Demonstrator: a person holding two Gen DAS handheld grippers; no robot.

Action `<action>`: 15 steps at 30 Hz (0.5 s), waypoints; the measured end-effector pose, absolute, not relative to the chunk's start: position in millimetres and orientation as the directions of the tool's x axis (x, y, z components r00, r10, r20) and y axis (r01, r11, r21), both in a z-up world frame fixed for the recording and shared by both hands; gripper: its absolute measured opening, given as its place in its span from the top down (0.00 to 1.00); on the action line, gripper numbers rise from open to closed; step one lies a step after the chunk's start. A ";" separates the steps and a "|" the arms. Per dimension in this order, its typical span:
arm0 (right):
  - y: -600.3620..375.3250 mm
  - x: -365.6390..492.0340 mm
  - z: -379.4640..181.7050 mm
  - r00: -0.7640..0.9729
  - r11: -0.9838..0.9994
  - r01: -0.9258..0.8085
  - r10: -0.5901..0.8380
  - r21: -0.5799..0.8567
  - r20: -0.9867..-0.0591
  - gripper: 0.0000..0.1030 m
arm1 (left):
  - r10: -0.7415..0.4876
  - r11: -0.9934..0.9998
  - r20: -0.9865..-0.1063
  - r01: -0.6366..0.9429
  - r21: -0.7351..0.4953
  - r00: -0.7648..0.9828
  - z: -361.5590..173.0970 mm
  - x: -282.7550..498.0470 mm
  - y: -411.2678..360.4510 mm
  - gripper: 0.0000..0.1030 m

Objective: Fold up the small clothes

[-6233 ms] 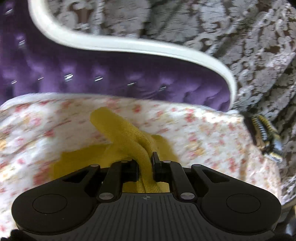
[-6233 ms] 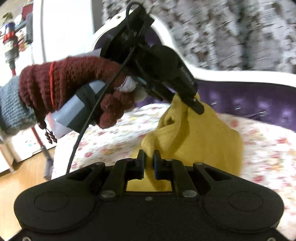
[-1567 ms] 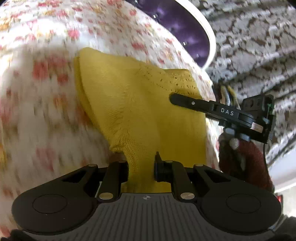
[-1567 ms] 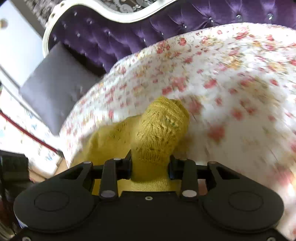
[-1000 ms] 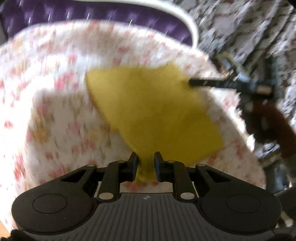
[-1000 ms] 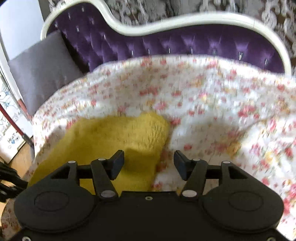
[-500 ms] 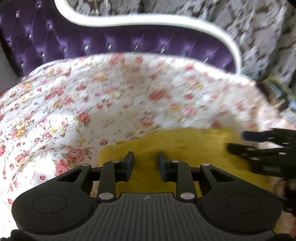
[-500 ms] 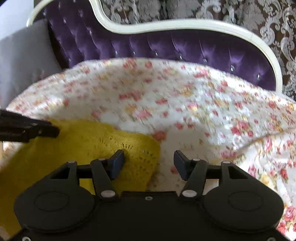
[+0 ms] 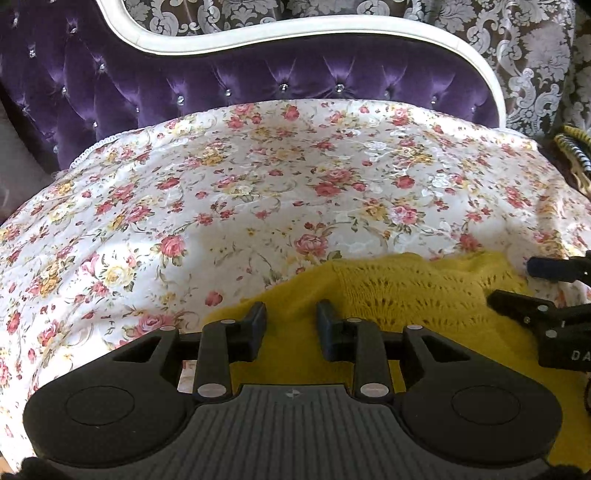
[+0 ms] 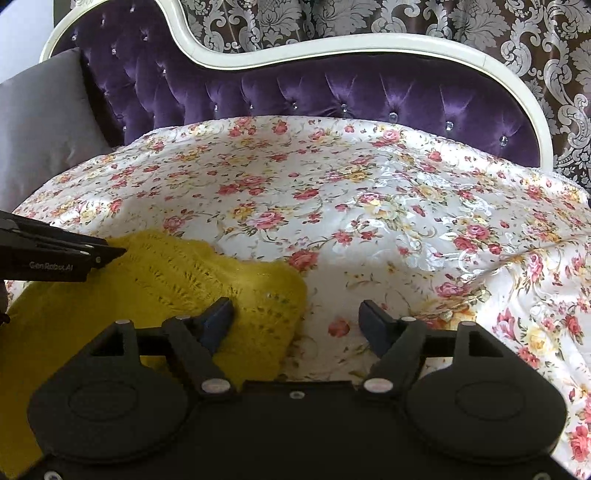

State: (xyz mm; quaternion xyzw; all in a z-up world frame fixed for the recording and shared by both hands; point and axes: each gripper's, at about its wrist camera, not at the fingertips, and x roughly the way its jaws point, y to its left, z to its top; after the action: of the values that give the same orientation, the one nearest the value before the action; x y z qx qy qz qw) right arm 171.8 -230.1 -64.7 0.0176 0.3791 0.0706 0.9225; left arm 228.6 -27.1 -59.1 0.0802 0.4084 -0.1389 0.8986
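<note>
A mustard-yellow knitted garment (image 9: 417, 295) lies flat on the flowered cloth (image 9: 258, 192); it also shows at lower left in the right wrist view (image 10: 166, 291). My left gripper (image 9: 291, 319) is open and empty just above the garment's near part. My right gripper (image 10: 297, 319) is wide open and empty, over the garment's right edge. The right gripper's fingers (image 9: 517, 308) show at the right edge of the left wrist view, and the left gripper's fingers (image 10: 92, 251) at the left edge of the right wrist view.
A purple tufted sofa back (image 10: 332, 96) with a white frame (image 10: 332, 42) rises behind the cloth. A grey cushion (image 10: 40, 125) leans at the left. Patterned curtains (image 10: 480, 26) hang behind. A striped yellow and black object (image 9: 574, 151) lies at the right.
Both grippers have let go of the garment and drawn back; it was held up bunched, and now it lies spread on the cloth. The left jaws have opened a little more.
</note>
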 end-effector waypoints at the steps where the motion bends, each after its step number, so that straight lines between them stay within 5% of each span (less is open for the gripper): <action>1: -230.4 171.7 -65.0 0.703 0.990 -0.113 0.140 0.085 -0.697 0.25 | -0.181 0.949 -0.755 0.312 0.033 0.630 -59.7 228.9 -27.8 0.70; 15: -231.9 145.7 -29.2 0.783 0.988 -0.130 0.151 0.078 -0.604 0.23 | -0.226 0.954 -0.712 0.298 -0.024 0.664 -22.8 208.1 -4.0 0.71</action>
State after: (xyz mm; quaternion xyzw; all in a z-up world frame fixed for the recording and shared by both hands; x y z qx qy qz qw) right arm 145.7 -231.9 -29.2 0.0160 0.3209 0.0743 0.9441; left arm 208.1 -4.0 -22.8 0.0470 0.3836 -0.1436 0.9111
